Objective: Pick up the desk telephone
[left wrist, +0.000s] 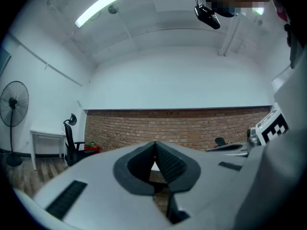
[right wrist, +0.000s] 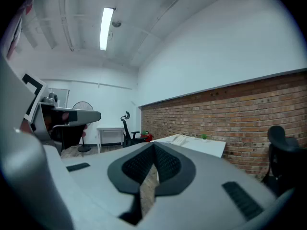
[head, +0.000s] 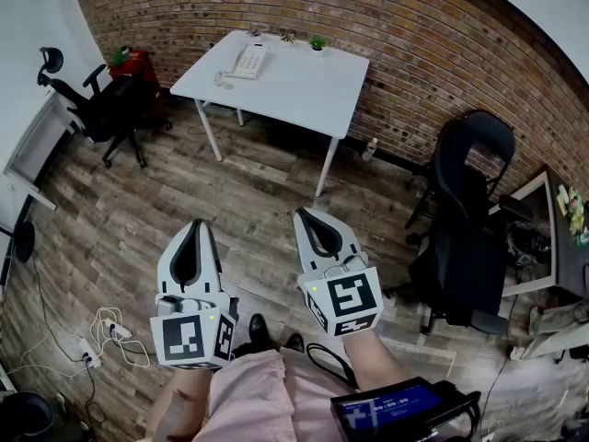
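Note:
A white desk telephone [head: 248, 61] lies on the far left part of a white table [head: 304, 90] against the brick wall. In the right gripper view the desk telephone [right wrist: 180, 139] shows small on the table [right wrist: 206, 146]. My left gripper [head: 195, 226] and right gripper [head: 306, 215] are held side by side over the wooden floor, well short of the table. Both are shut with nothing between their jaws. In the left gripper view the left gripper [left wrist: 155, 143] covers the table; the phone is hidden there.
A black office chair [head: 465, 238] stands at the right, another black chair [head: 97, 109] at the left beside a red object [head: 138, 63]. A small plant [head: 317, 42] sits at the table's back edge. A power strip with cables [head: 106, 334] lies on the floor at lower left.

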